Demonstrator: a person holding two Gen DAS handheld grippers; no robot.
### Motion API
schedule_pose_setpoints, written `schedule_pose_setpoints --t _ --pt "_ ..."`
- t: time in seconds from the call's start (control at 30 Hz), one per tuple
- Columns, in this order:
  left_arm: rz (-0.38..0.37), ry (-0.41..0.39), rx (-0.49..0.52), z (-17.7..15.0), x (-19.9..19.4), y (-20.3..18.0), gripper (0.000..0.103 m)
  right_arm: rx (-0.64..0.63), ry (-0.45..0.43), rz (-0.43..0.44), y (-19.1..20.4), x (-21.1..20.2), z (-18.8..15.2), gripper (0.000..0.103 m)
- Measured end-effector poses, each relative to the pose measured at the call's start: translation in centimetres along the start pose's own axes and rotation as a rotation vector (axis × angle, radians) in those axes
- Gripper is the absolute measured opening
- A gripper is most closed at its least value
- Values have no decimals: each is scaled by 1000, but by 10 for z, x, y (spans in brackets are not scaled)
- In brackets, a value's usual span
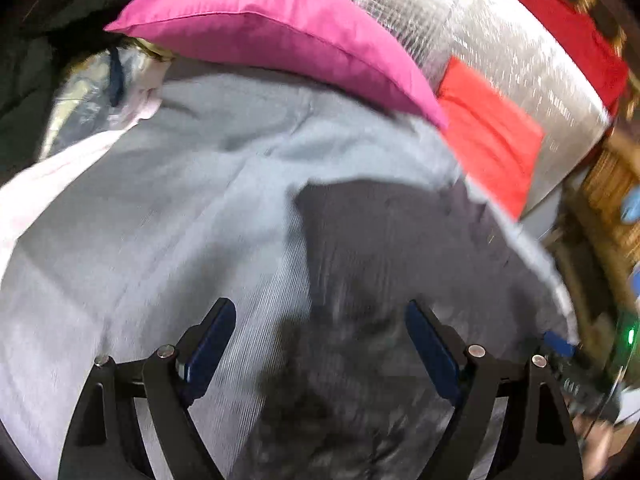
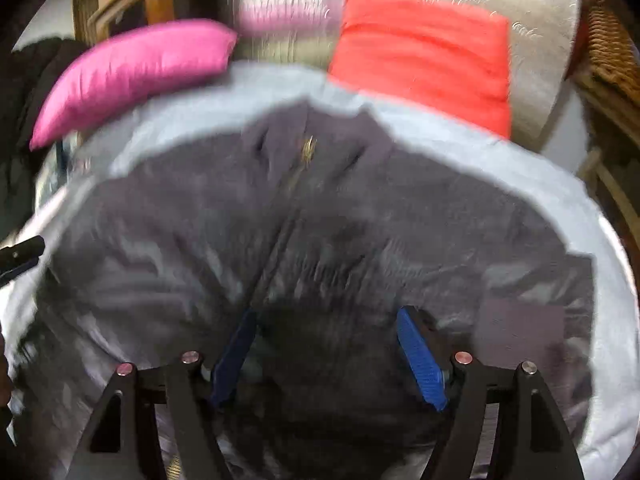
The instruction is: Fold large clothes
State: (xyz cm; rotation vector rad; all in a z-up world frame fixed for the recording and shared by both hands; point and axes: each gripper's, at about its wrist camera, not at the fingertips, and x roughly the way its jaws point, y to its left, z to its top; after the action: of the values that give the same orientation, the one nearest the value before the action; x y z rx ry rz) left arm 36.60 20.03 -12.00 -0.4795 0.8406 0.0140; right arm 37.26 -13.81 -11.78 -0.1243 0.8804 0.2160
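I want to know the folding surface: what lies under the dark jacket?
The dark jacket lies on a light grey sheet, which shows around its edges. What is directly beneath the jacket's middle is covered.

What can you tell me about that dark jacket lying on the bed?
The jacket is dark grey with a slight sheen, like thin padded nylon. It lies spread out, front up, on a pale grey sheet. A zip runs down its middle, with a small brassy pull near the collar. The cloth is creased and rumpled, not yet folded. A pink pillow and a red cushion sit beyond it, apart from it. Both pictures are blurred, so finer detail is lost.
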Motion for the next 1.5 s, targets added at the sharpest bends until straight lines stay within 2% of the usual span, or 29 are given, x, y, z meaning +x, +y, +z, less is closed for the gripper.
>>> schedule_pose_setpoints --t 0.07,0.13,0.2,0.23,0.27,0.3,0.33,0.37,0.4,0.43,0.5,0.57,0.6,0.67,0.77,0.9,1.0,1.03,1.07,1.13,1.2,1.3,1.33,1.37,1.4,1.5 --pt "-50 23 -59 18 14 8 87 -27 -83 19 7 -20 8 76" --pt "-79 90 -102 33 40 15 87 -72 -108 77 22 -24 10 76" --pt "-81 162 -126 44 71 16 87 -154 -59 67 36 -5 4 76" --pt "-91 190 -136 44 81 17 86 -184 4 41 40 16 -3 76" --pt "-103 198 -148 46 88 18 86 -165 72 54 35 38 -11 78" --pt "-113 181 -150 47 90 17 86 -123 67 87 26 45 -14 82" --pt "-124 175 -143 49 91 16 80 -89 47 111 20 45 -14 82" --pt "-157 172 -117 52 93 11 67 -85 55 115 19 47 -13 82" --pt "-171 184 -90 55 96 7 24 -91 54 111 20 47 -14 84" --pt "-168 192 -68 58 97 2 16 -97 48 109 20 48 -15 84" --pt "-181 132 5 62 89 -11 12 -92 29 112 20 48 -17 85" --pt "-181 76 130 59 85 -25 11 -78 15 120 19 47 -22 85" --pt "-159 94 143 58 93 -21 11 -71 10 125 18 48 -24 85" --pt "-149 138 129 58 113 -10 12 -71 4 126 16 47 -27 85" --pt "-126 119 175 54 125 -12 13 -81 -3 117 21 41 -28 85" --pt "-105 110 133 56 119 -12 18 -78 -9 120 19 42 -25 85" --pt "-46 41 136 56 87 -15 26 -76 -10 123 19 44 -24 85" --pt "-37 22 143 56 76 -10 32 -75 -10 125 19 45 -23 85" --pt "-50 0 153 52 58 -11 36 -74 -11 127 19 45 -23 85" --pt "-110 -8 152 40 38 -10 61 -71 -13 129 18 44 -24 85" --pt "-132 16 161 22 28 -12 67 -70 -13 129 18 42 -25 85" --pt "-136 77 151 2 35 -5 66 -69 -14 130 18 42 -25 85" --pt "-131 108 136 -4 42 -2 60 -68 -14 130 18 42 -25 85" --pt "-139 137 117 -10 49 3 46 -68 -14 131 18 42 -25 85" --pt "-177 171 108 -15 54 7 24 -68 -13 131 18 42 -25 85" --pt "-137 131 163 -21 46 -1 22 -66 -13 133 18 42 -25 85"
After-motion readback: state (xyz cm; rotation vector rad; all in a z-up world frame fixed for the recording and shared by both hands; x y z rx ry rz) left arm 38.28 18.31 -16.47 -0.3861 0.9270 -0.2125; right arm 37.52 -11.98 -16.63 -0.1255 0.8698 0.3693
